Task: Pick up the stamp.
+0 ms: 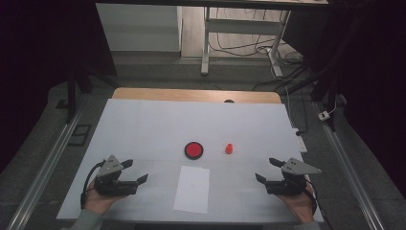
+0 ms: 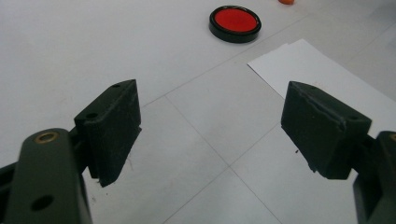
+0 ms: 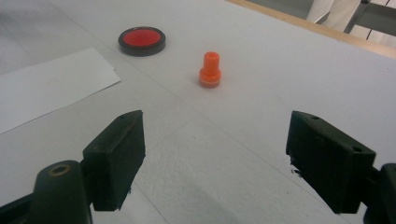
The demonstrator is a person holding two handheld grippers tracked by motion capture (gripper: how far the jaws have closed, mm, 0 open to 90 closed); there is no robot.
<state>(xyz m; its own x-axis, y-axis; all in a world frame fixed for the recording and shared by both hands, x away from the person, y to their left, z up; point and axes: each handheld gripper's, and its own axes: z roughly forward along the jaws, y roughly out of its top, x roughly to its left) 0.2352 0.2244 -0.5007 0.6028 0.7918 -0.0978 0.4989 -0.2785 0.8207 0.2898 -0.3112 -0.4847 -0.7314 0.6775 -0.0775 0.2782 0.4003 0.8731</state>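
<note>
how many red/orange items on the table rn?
2. A round red ink pad in a black case at the table's middle, just beyond the white paper sheet. A small orange stamp stands upright to its right, apart from it. Nothing seems hidden.

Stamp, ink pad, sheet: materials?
Orange stamp: likely moulded plastic, smooth with a slight sheen. Round ink pad: glossy black rim, probably plastic, around a matte red inset, maybe felt. White sheet: flat, thin, matte, looks like paper.
</note>
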